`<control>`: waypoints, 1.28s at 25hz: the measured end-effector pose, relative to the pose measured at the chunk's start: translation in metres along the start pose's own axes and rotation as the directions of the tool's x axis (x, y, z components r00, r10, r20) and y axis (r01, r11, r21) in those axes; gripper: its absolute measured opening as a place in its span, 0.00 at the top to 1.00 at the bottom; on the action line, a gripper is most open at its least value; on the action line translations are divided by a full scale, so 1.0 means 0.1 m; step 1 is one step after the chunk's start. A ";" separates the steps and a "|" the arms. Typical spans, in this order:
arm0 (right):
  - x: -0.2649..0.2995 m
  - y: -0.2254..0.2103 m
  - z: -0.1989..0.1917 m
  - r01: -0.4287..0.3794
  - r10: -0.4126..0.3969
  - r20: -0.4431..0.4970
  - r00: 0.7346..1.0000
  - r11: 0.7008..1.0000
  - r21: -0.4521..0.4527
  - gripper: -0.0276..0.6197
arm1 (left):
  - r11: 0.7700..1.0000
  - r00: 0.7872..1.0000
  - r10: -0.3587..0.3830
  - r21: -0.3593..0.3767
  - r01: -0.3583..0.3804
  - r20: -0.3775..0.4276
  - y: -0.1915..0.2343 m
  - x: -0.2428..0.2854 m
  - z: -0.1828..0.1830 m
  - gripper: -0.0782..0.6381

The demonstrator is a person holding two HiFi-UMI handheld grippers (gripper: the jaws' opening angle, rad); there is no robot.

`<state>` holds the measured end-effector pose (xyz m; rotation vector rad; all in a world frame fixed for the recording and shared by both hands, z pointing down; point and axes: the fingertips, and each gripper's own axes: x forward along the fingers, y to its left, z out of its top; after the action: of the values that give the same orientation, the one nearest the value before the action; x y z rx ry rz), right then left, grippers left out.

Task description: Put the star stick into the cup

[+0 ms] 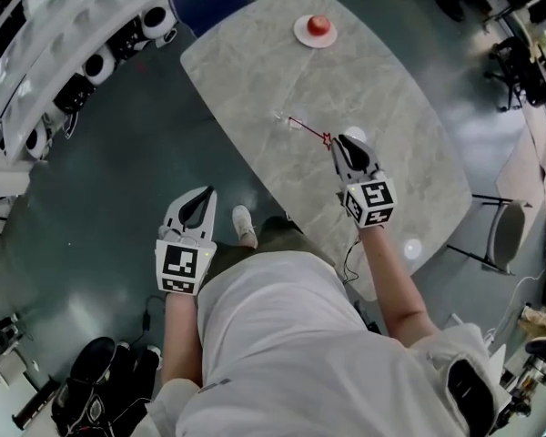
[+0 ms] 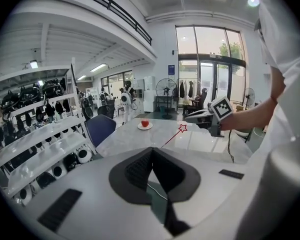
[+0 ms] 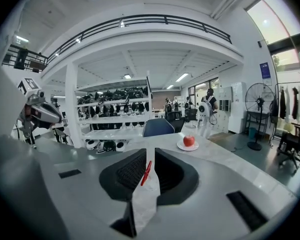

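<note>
Right hand-held gripper point(image 3: 149, 155) pinches star stick point(image 3: 146, 173) by its star end.
</note>
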<state>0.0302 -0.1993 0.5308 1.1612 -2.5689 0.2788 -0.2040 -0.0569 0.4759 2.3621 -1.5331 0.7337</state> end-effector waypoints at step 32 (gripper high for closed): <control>-1.55 0.29 0.79 0.218 -0.216 0.166 0.962 0.976 0.006 0.92 | 0.923 0.887 -0.385 0.130 0.363 0.257 -0.63 0.65 1.26 0.89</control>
<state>0.0892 -0.0959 0.4009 1.5056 -2.5454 0.1201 -0.0906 -0.1376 0.4076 2.8013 -1.0892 0.3900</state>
